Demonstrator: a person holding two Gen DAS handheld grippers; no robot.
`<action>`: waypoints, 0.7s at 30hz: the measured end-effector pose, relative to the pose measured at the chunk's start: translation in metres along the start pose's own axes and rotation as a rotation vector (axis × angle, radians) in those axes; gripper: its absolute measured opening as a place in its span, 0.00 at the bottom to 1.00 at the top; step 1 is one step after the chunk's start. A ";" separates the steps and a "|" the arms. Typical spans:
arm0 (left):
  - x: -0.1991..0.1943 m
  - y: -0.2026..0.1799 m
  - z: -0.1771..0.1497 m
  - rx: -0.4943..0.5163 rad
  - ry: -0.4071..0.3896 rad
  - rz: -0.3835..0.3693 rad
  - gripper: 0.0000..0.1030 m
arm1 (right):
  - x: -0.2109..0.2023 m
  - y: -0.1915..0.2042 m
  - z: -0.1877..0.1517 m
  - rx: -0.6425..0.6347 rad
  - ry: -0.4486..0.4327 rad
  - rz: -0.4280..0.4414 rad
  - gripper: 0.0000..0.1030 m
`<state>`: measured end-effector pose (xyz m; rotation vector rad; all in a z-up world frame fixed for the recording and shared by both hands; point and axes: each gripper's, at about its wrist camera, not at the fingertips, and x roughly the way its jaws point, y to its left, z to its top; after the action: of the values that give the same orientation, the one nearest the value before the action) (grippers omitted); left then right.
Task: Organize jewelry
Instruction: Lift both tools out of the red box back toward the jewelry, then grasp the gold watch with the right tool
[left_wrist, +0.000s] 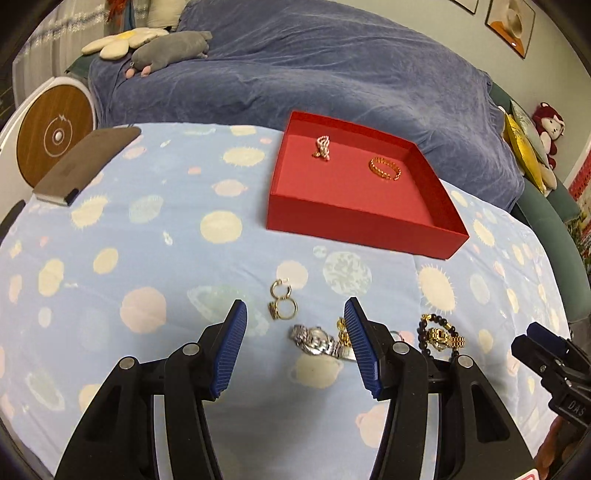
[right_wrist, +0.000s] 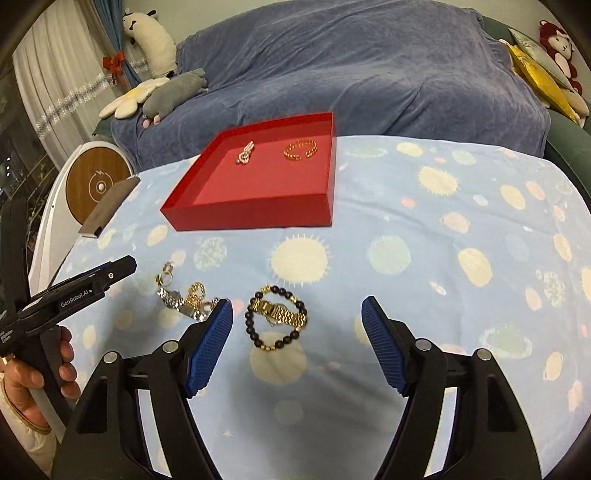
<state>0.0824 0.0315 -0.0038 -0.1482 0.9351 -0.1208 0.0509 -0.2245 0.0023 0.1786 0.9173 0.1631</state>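
Left wrist view
Hidden: the silver watch (left_wrist: 317, 341) is partly covered by the right pad of the left tongs (left_wrist: 295, 314); a gold chain (left_wrist: 341, 332) beside it is mostly hidden.
Hard to make out: 2 gold rings (left_wrist: 282, 304) at 12 o'clock from the watch, details blurred.
Left tongs: released, pads apart above the blue patterned cloth (left_wrist: 147, 240), pointing steeply down, nothing between them.
Right tongs: cut off at the 3 o'clock edge (left_wrist: 546, 354); grip cannot be told here.
Writing: "DAS" on the right tool body.
Tray: red tray (left_wrist: 362, 225) at 1 o'clock, holding a pearl piece (left_wrist: 322, 147) and a gold bracelet (left_wrist: 385, 168), apart from each other.

Right wrist view
Right tongs: released (right_wrist: 297, 317), pads wide apart, tilted steeply down.
Bead bracelet: dark bead bracelet (right_wrist: 277, 319) lies with a gold watch (right_wrist: 279, 312) across it, just beside the left pad, untouched.
Hand: a hand (right_wrist: 37, 373) at 8 o'clock grips the left tool's handle; wrist cut off.
Writing: "GenRobot.AI" on the left tool.
Cut off: a grey pad (right_wrist: 110, 205) on the surface, 10 o'clock edge.
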 end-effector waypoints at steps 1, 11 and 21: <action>0.004 0.000 -0.004 -0.004 0.015 0.000 0.51 | 0.004 0.001 -0.003 -0.012 0.008 -0.008 0.68; 0.014 -0.001 -0.010 0.033 0.029 0.024 0.51 | 0.041 0.020 -0.014 -0.129 0.035 0.021 0.53; 0.019 0.005 -0.011 0.030 0.048 0.026 0.51 | 0.075 0.023 -0.004 -0.157 0.076 0.077 0.31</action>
<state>0.0855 0.0323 -0.0262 -0.1056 0.9825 -0.1144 0.0906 -0.1853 -0.0525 0.0621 0.9699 0.3136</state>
